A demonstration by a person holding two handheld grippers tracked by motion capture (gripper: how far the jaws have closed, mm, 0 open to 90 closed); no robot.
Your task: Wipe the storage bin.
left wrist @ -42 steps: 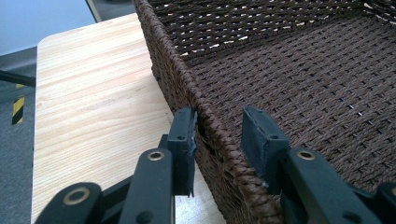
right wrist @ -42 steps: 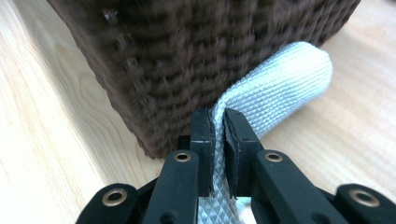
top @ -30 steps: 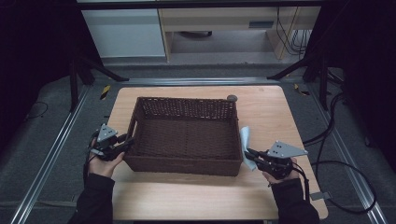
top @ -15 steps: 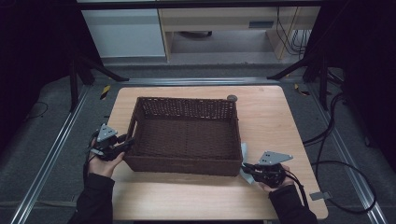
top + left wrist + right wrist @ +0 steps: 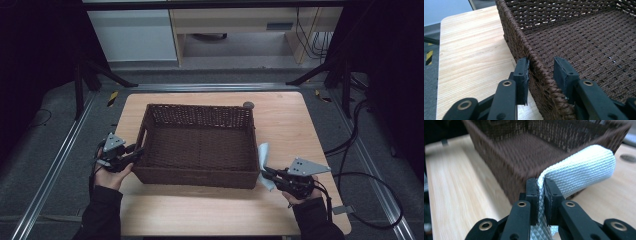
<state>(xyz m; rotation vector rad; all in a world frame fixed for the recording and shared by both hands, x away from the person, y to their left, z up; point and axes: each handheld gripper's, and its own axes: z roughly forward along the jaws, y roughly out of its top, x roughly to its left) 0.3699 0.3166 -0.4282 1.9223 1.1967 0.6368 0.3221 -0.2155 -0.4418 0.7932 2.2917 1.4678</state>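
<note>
High view: the cloth point(image 5: 263, 159) sits lower right of the basket point(image 5: 200, 145) on the bench point(image 5: 290, 120), not yet inside. Left gripper view: left gripper point(image 5: 541, 72) fingers straddle the rim without clamping. Right gripper view: right gripper point(image 5: 541, 192) fingers pinch the cloth point(image 5: 579, 167).

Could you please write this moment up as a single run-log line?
left gripper: jaws straddle basket left rim | right gripper: shut on white cloth beside basket's right wall | basket: empty, on table
</note>
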